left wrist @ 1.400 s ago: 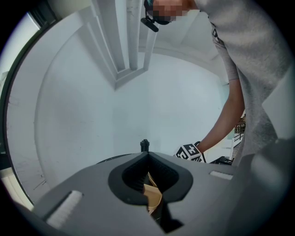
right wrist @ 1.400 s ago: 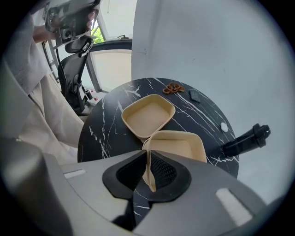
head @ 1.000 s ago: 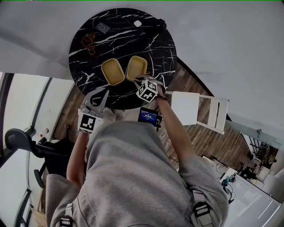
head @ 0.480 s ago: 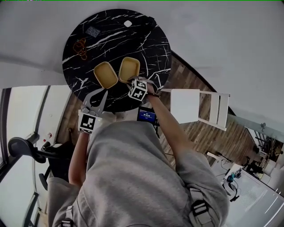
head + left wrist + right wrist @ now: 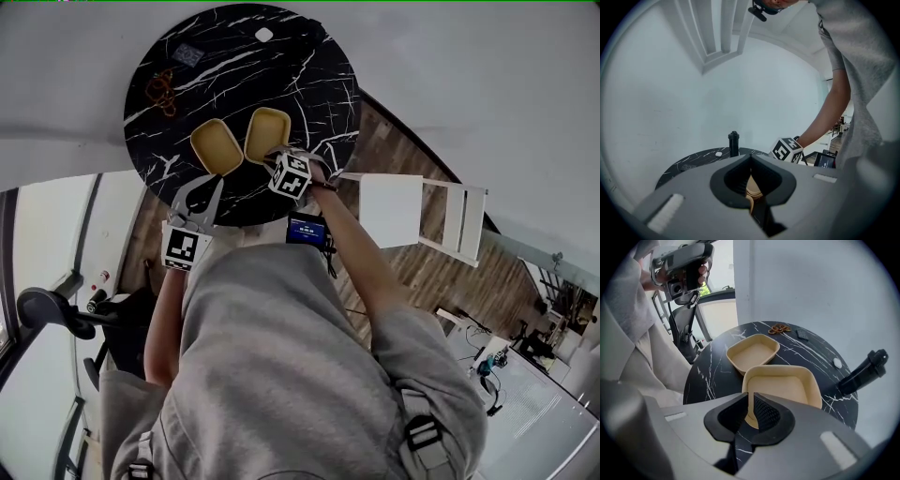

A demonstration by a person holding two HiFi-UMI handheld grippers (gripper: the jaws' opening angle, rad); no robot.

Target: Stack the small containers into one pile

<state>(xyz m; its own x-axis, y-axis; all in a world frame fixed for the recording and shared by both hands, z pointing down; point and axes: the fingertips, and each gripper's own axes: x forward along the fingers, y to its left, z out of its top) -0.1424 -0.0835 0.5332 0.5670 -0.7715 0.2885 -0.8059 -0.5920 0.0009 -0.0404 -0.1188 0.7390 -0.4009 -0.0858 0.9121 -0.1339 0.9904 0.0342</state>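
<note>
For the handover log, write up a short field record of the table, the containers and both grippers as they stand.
surface: round black marble-patterned table
containers: two shallow tan plastic containers, side by side, not stacked
left container: untouched
right container: near rim between the right gripper's jaws
right gripper: jaws have just been closing, pinching that rim
left gripper: shut, empty, by the table's near edge

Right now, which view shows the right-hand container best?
Right gripper view: the container, near wall pinched in the right gripper's jaws, which have just been closing. Head view: small, edge behind the gripper. Left gripper view: can't tell.
</note>
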